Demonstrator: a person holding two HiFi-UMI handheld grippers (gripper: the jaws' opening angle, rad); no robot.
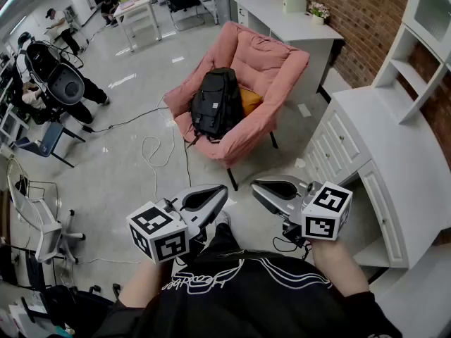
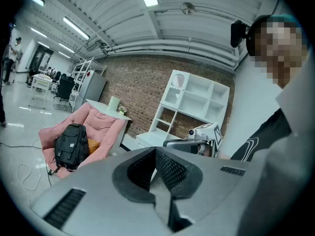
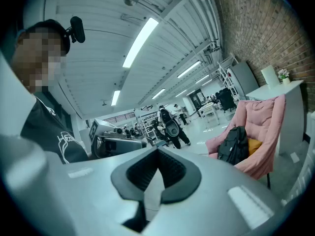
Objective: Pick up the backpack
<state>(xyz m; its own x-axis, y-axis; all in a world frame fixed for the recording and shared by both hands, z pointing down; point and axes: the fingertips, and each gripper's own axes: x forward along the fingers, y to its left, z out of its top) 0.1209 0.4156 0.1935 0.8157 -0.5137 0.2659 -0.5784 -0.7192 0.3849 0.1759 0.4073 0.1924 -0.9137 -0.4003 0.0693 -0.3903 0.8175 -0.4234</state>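
Note:
A black backpack (image 1: 215, 102) leans upright in a pink armchair (image 1: 268, 76) across the floor from me, with an orange cushion (image 1: 250, 100) beside it. The same backpack (image 2: 70, 145) appears at the left of the left gripper view, and the backpack (image 3: 232, 144) sits right of centre in the right gripper view. My left gripper (image 1: 224, 189) and right gripper (image 1: 255, 185) are held close to my body, tips facing each other, well short of the chair. Both are shut with nothing between the jaws. The left gripper (image 2: 155, 152) and right gripper (image 3: 158, 153) show closed pads.
A white drawer cabinet (image 1: 366, 146) and shelf unit (image 1: 423, 34) line the brick wall on the right. A white desk (image 1: 282, 20) stands behind the chair. A white cable (image 1: 151, 150) lies on the floor left of the chair. People and equipment stand at far left.

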